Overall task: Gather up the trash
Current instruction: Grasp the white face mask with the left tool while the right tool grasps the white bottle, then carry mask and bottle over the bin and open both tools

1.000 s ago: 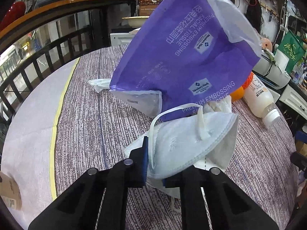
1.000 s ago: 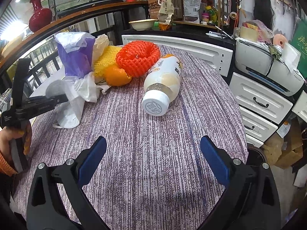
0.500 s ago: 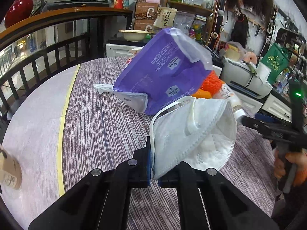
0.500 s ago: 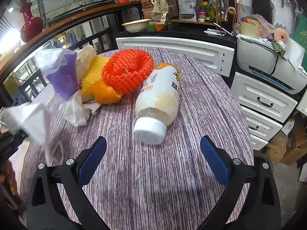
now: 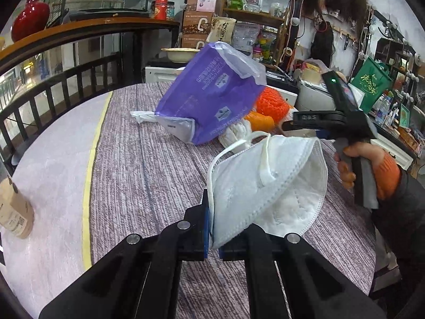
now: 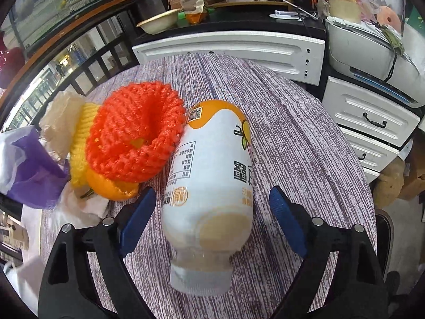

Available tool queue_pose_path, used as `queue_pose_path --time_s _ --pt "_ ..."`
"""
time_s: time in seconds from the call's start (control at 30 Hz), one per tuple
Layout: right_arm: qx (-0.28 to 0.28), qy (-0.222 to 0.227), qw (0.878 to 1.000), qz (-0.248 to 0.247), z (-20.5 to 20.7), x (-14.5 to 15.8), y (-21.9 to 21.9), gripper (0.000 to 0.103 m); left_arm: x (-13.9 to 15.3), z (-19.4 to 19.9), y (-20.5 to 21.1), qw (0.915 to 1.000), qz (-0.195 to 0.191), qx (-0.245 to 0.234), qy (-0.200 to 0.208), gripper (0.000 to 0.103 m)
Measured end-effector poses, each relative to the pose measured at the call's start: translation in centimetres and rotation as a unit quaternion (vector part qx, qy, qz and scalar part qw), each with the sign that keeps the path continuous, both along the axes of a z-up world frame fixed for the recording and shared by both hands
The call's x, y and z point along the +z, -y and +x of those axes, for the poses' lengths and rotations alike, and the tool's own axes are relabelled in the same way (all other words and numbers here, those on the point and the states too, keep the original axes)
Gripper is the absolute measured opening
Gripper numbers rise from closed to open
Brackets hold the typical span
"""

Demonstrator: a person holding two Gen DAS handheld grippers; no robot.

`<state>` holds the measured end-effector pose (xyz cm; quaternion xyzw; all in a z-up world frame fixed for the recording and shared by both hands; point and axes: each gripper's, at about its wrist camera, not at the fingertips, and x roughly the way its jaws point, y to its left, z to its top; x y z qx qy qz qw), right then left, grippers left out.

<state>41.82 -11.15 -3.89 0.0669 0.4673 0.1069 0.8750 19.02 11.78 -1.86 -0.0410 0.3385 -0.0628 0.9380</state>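
Observation:
My left gripper (image 5: 212, 228) is shut on a white face mask (image 5: 268, 183) and holds it above the purple-striped table (image 5: 148, 164). A purple tissue pack wrapper (image 5: 212, 95) lies behind it, also at the left edge of the right wrist view (image 6: 24, 170). My right gripper (image 6: 212, 212) is open, its blue pads either side of a white and orange plastic bottle (image 6: 209, 186) that lies cap toward the camera. An orange foam fruit net (image 6: 132, 135), a yellow net (image 6: 82, 143) and an orange peel (image 6: 109, 186) lie left of the bottle.
The right gripper and the hand that holds it (image 5: 345, 133) show in the left wrist view. A brown bottle (image 5: 13, 207) stands at the table's left edge. White drawers (image 6: 372, 117) and a printer (image 6: 372, 53) stand right of the table. A black railing (image 5: 53, 93) runs behind.
My left gripper has lifted the mask and pulled back from the purple wrapper. My right gripper has moved forward until its open pads flank the bottle.

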Motion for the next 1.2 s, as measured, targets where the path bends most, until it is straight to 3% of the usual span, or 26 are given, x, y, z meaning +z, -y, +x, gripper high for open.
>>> queue_pose_path --time_s 0.07,0.17,0.47,0.67,1.0,1.2 --pt "-0.003 -0.013 1.0 0.004 0.4 -0.5 0.0 0.078 -0.1 -0.1 0.1 1.0 -0.002 -0.003 0.0 0.005" --pt "-0.002 -0.015 1.0 -0.002 0.4 -0.9 -0.1 0.063 -0.1 -0.2 0.2 1.0 -0.005 -0.008 -0.001 0.005" --pt "-0.009 0.003 1.0 0.009 -1.8 -0.8 2.0 0.062 -0.2 -0.7 0.6 0.9999 -0.008 -0.015 0.0 0.005" --pt "-0.004 0.043 0.999 -0.003 -5.1 0.5 4.4 0.062 0.0 -1.0 2.0 0.9993 -0.02 -0.033 0.0 0.005" --pt "-0.027 0.085 0.996 0.001 -11.6 2.1 10.7 0.062 0.9 -1.5 8.2 0.995 -0.019 -0.097 0.01 0.005" --pt "-0.066 0.092 0.994 -0.006 -14.9 1.5 15.5 0.062 1.3 -1.2 12.7 0.9895 -0.024 -0.142 0.011 0.005"
